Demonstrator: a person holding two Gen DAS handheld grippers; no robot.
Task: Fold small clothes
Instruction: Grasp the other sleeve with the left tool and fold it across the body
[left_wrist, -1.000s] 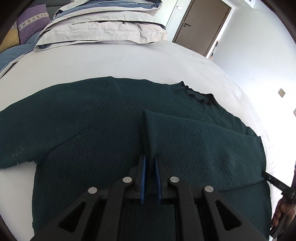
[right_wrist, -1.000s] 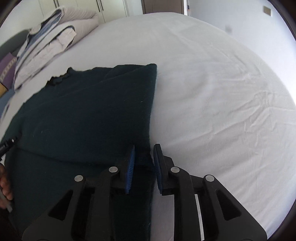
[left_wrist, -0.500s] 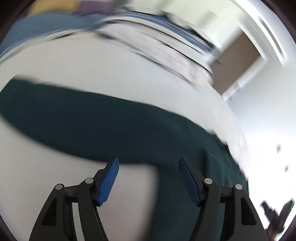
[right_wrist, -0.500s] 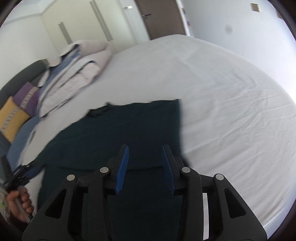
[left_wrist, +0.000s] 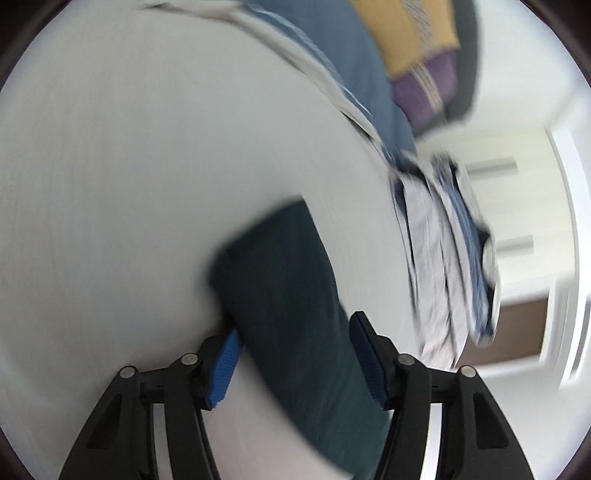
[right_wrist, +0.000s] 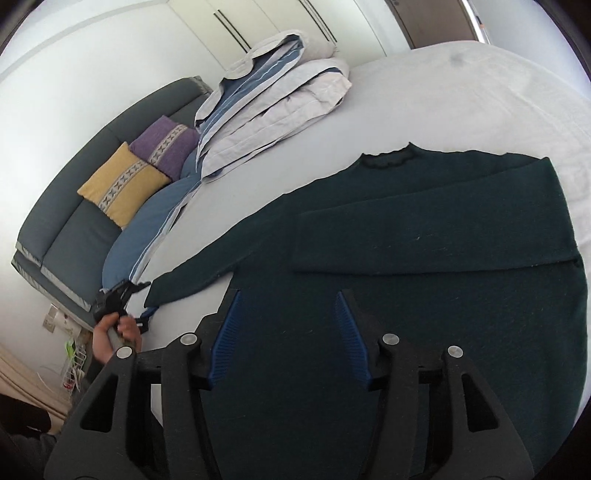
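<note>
The dark green sweater (right_wrist: 424, 258) lies flat on the white bed (right_wrist: 461, 96), one sleeve folded across its chest, the other stretched out sideways. The left gripper (left_wrist: 295, 363) has its jaws open astride that sleeve's (left_wrist: 280, 295) cuff end. The right gripper (right_wrist: 286, 332) hovers above the sweater's body, jaws open.

A dark green knitted sweater (right_wrist: 424, 236) lies flat and face up on the white bed, its ruffled collar (right_wrist: 388, 159) pointing toward the pillows. One sleeve (right_wrist: 436, 229) is folded across the chest, lying level over the body with its cuff end near the middle. The other sleeve (right_wrist: 207, 262) stretches out straight to the side over the sheet, its cuff (left_wrist: 266, 236) at the far end. The hem end runs off the lower edge of the right wrist view.
</note>
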